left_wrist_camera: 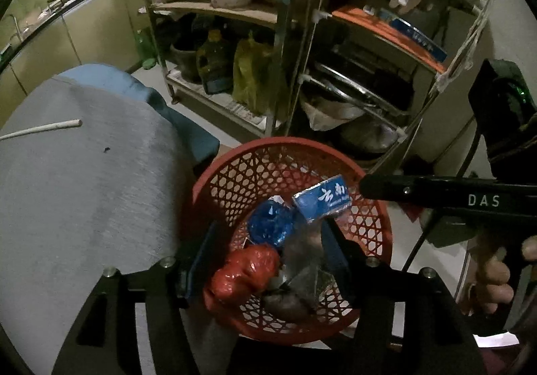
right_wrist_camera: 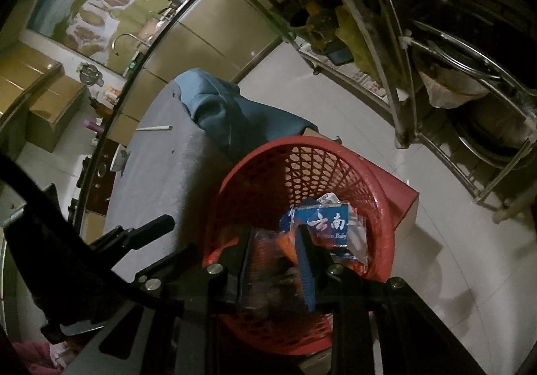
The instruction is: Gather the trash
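A red mesh basket (left_wrist_camera: 376, 234) stands on the floor beside the grey table; it also shows in the right wrist view (right_wrist_camera: 379, 207). In it lie a blue box (left_wrist_camera: 322, 199), a crumpled blue wrapper (left_wrist_camera: 270, 224), a red plastic wad (left_wrist_camera: 246, 271) and clear wrapping (left_wrist_camera: 307, 261). My left gripper (left_wrist_camera: 265, 257) is open above the basket with nothing between its fingers. My right gripper (right_wrist_camera: 277, 266) hangs over the basket, shut on a clear plastic wrapper (right_wrist_camera: 268, 257). The blue box (right_wrist_camera: 330, 224) lies just past its fingertips. The right gripper's body (left_wrist_camera: 470, 199) crosses the left wrist view.
A grey table (left_wrist_camera: 84, 190) with a white stick (left_wrist_camera: 43, 128) and a blue cloth (right_wrist_camera: 228, 116) is left of the basket. A metal shelf rack (left_wrist_camera: 292, 49) full of pots, bottles and bags stands behind. A red box (right_wrist_camera: 399, 197) sits by the basket on the tiled floor.
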The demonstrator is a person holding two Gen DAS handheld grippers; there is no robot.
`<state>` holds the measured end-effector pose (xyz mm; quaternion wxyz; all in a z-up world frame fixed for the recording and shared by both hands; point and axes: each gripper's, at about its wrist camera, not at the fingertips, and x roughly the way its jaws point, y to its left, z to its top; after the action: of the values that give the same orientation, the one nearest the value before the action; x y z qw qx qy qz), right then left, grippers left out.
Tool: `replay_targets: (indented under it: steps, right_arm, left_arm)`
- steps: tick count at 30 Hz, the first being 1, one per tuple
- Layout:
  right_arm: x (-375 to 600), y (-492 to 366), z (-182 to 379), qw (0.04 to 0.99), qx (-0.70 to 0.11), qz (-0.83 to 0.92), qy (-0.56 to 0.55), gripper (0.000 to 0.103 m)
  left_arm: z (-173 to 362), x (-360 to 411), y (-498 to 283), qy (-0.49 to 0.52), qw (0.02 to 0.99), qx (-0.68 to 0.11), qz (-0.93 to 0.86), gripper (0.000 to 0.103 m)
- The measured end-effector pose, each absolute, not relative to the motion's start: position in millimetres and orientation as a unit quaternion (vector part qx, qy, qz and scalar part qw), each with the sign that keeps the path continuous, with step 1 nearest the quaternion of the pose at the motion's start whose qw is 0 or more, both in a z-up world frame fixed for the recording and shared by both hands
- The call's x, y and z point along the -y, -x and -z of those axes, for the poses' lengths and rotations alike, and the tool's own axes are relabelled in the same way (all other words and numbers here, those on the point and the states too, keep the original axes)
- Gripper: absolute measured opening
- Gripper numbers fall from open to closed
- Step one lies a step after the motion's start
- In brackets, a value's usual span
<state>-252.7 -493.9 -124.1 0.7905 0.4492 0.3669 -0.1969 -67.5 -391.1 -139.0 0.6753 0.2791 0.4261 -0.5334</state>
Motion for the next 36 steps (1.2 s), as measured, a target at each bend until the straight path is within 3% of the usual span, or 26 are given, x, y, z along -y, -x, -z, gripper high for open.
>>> replay_targets:
  steps: [16,20,30,32,36]
  right_arm:
    - [445.5,234.1,85.7,0.824,-0.357,0.182,-0.401,0.028]
    - [419.1,231.4,68.8,0.840,-0.349,0.170,-0.378,0.028]
    - [341.7,216.3,12.3,0.896,-0.313,0.113,-0.292,0.028]
    - [325.4,210.3,0.9,0.908,-0.305,0.100,-0.270,0.028]
    - [290.0,197.0,-24.6,0.929,-0.281,0.065,-0.231,0.028]
  left_arm:
    - [93.3,313.4,44.6,-0.251,0.785,-0.368,0.430,0.066]
    - [74.7,281.8,46.5,-0.244,0.821,-0.339,0.388,0.079]
    - [21.6,184.0,70.5,-0.203,0.899,-0.270,0.280,0.082]
    - [12.3,162.5,75.5,-0.197,0.912,-0.258,0.249,0.090]
    - [-10.3,118.9,84.8,-0.175,0.936,-0.237,0.194,0.090]
